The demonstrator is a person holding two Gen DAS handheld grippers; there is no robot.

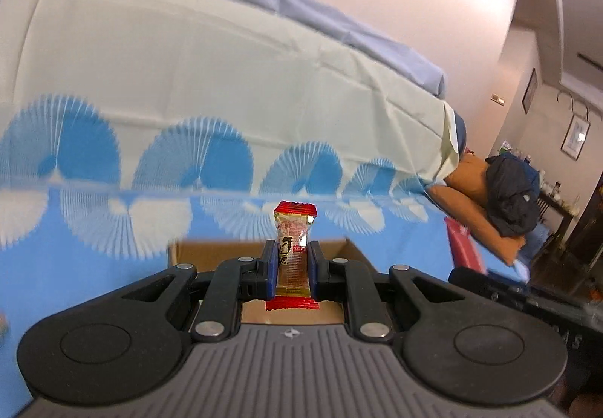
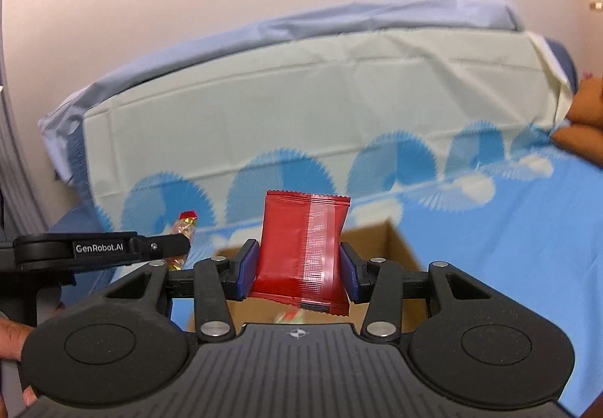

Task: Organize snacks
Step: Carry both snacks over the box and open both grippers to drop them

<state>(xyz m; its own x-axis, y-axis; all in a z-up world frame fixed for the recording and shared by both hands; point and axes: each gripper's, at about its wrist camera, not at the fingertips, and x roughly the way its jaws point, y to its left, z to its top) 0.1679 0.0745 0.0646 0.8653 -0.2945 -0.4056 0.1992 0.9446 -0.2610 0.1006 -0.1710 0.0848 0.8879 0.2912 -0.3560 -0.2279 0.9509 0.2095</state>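
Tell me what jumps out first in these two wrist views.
Each gripper is clamped on a snack over the open cardboard box: the left gripper on a slim red-and-gold candy, the right gripper on a wider red packet. Behind lies a blue fan-patterned cloth.

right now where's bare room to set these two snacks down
Bare blue tablecloth lies left of the cardboard box, and more to its right. The middle is crowded: box and both claws, left, right.

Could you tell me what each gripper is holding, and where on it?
Left gripper: narrow candy bar, pinched at its lower sides. Right gripper: red snack packet, clamped across its lower half.
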